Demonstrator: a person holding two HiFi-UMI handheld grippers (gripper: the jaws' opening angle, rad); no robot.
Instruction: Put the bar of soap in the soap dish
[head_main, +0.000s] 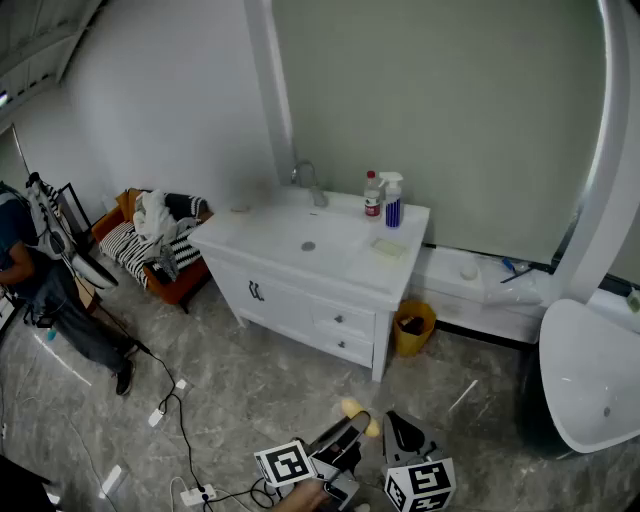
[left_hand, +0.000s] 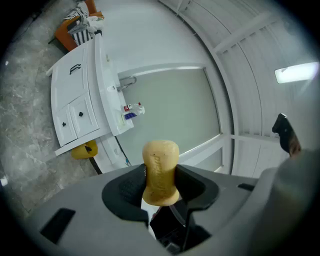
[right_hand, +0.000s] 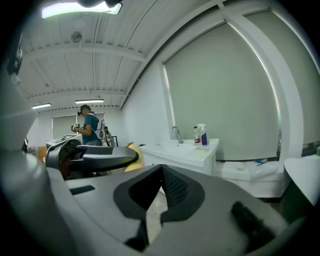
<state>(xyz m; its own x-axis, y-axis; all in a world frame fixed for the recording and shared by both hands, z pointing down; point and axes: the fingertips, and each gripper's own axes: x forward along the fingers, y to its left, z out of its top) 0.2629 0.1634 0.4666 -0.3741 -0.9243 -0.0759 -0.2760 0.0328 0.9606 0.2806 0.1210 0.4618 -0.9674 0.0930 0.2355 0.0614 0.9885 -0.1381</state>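
A yellow bar of soap stands upright between the left gripper's pads, and my left gripper is shut on it. In the head view that left gripper is low in the frame over the floor, with the bar of soap at its tip. The pale soap dish lies on the white vanity, near its right end, well ahead of both grippers. My right gripper is beside the left one; its pads meet at the tips with nothing between them. The right gripper view shows the bar of soap at its left.
A faucet, a red-labelled bottle and a spray bottle stand at the vanity's back. A yellow bin sits right of it, a white bathtub further right. Cables, a striped sofa and a person are at left.
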